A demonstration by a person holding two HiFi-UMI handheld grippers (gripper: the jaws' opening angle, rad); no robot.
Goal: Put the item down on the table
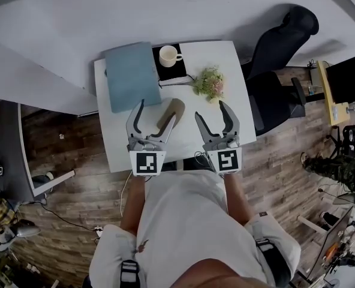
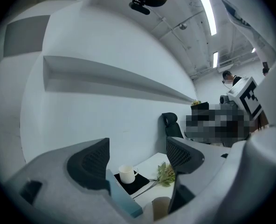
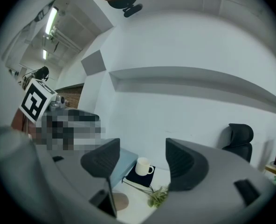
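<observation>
The person is holding both grippers level above the near edge of a white rectangular table, marker cubes toward the body. The left gripper is standing with its jaws apart at a moderate width. Its own view shows nothing between the dark ribbed pads except the far wall and the tabletop. The right gripper is likewise standing open and empty, its pads well apart.

The tan, round-topped object is resting on the table near its near edge, left of centre. From the head view it is showing between the left gripper's jaws, but the left gripper view places it low at the bottom edge, beneath the jaws and clear of both pads. The right gripper view is catching it at the lower left.

A blue-grey rectangular pad is lying on the far left part of the table. Just right of it a white ceramic mug is sitting on a black square mat. A small bunch of green and pale flowers is lying right of the mat, its stem pointing toward the pad. A black office chair is standing at the table's right side on the wood-plank floor.
</observation>
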